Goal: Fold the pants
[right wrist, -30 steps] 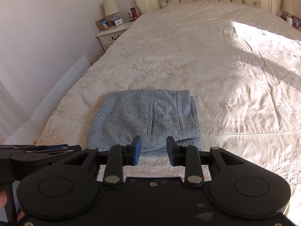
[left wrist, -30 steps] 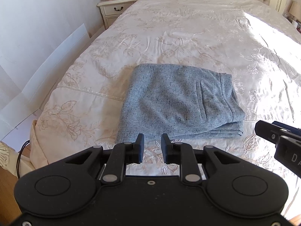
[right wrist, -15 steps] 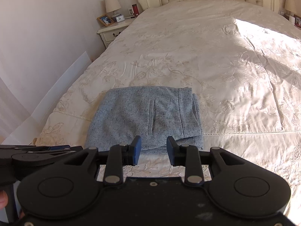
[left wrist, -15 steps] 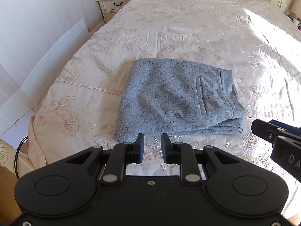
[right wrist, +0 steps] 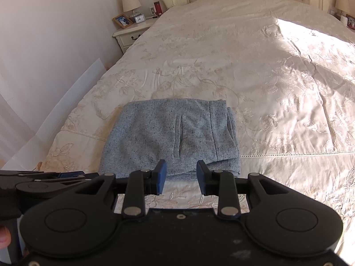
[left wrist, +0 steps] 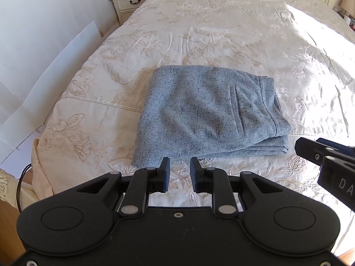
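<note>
Folded grey pants lie on the bed just ahead of both grippers — left gripper and right gripper released, empty — left nearer the stack's left edge.

Left gripper: black body, dark blue pads, jaws parted with a narrow gap and nothing between them, tilted downward; seen from the right wrist view as a black shape at the lower left edge, with a fingertip of the person's hand beside it. Right gripper: same build, jaws parted somewhat wider and empty, tilted downward, its tip entering the left wrist view at the right edge.
</note>
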`<state>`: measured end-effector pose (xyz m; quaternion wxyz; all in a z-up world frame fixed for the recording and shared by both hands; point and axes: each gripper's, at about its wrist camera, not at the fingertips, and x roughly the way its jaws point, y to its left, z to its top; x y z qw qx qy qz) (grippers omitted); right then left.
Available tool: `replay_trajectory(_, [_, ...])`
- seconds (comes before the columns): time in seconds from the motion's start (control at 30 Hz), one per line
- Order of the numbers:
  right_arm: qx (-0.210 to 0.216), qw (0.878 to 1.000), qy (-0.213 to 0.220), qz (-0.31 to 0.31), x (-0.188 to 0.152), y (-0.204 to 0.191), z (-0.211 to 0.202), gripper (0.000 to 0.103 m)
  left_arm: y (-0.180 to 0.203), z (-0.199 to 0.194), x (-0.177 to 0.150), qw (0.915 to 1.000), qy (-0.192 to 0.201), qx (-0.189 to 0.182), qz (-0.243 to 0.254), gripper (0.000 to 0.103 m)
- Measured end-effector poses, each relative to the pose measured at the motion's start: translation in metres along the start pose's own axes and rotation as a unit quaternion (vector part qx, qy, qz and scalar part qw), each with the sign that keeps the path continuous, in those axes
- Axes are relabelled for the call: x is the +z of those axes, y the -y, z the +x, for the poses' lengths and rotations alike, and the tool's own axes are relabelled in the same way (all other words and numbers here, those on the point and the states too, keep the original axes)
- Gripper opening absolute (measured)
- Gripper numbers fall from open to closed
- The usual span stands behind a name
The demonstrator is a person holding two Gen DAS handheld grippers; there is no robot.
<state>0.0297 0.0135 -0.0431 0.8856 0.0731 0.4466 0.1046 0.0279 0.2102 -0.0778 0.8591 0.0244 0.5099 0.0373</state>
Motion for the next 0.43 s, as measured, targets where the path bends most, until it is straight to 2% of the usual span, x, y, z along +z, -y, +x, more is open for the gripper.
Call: replay_trajectory(0.43, [-0.001,1.000,-0.012,0.002,0.003,-0.005,0.014,0.032,-0.006,0.010,0.004,0.9999,-0.008,0.000,-0.007,0.031])
